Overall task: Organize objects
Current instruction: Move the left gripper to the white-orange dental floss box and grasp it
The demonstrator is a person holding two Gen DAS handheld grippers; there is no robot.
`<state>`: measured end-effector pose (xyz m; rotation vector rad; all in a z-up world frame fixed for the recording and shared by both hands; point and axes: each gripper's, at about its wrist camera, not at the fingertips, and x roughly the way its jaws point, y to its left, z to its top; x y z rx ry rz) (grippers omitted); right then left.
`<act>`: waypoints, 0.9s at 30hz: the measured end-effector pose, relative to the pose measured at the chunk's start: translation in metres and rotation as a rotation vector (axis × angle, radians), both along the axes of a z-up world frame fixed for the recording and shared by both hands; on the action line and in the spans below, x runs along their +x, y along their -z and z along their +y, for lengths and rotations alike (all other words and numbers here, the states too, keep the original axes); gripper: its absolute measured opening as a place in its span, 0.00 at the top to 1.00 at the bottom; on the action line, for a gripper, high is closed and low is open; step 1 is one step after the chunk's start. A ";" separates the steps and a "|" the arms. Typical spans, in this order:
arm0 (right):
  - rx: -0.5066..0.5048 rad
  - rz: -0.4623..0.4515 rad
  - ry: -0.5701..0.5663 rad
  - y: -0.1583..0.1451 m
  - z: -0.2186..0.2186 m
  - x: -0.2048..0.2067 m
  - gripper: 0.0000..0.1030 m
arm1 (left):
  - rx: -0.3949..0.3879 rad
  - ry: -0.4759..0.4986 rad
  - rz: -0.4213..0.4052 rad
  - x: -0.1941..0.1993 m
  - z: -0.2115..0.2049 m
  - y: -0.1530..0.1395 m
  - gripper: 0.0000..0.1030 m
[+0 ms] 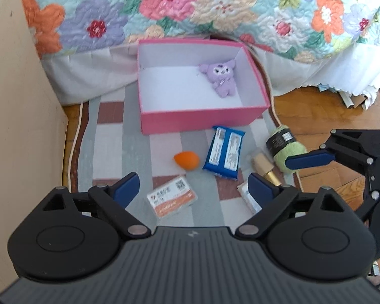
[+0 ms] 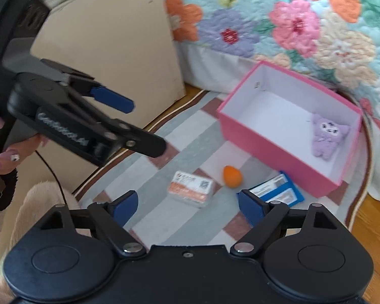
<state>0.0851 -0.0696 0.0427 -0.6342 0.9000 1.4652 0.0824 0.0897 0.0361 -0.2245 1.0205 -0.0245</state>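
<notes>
Pink box [image 1: 202,120]: open-topped, white inside, on the striped rug [image 1: 109,152] in front of the bed; back edge close under the flowered quilt [image 1: 215,7]

Purple plush toy [image 1: 221,77]: lying in the box, in the right back corner as seen from the left wrist view, beside the side wall

Orange egg-shaped sponge [image 1: 186,160]: on the rug, in front of the box, apart from it

Blue packet [image 1: 224,155]: flat on the rug, just right of the sponge, near the box front

Orange and white card packet [image 1: 172,199]: on the rug, nearest the left hand-held gripper, in front of the sponge

Green yarn ball with black label [image 1: 286,149]: at the right rim of the rug, next to a gold tube [image 1: 264,169]

White packet [image 1: 248,197]: partly hidden behind a gripper finger; details unclear

Left hand-held gripper [image 1: 193,185]: jaws spread wide, nothing between them, held above the card packet

Right hand-held gripper [image 2: 188,204]: jaws spread wide, nothing between them, above the rug short of the card packet and blue packet

Beige board [image 1: 17,101]: upright at the left of the rug

Wood floor [image 1: 329,116]: around the rug
</notes>
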 end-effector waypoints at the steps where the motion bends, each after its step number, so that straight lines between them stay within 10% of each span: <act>1: 0.005 0.002 -0.015 0.005 0.001 -0.003 0.13 | -0.003 -0.005 0.005 -0.001 0.002 0.007 0.09; 27: 0.087 -0.079 0.006 0.182 0.054 -0.015 0.13 | -0.125 -0.295 0.166 0.024 0.052 0.191 0.24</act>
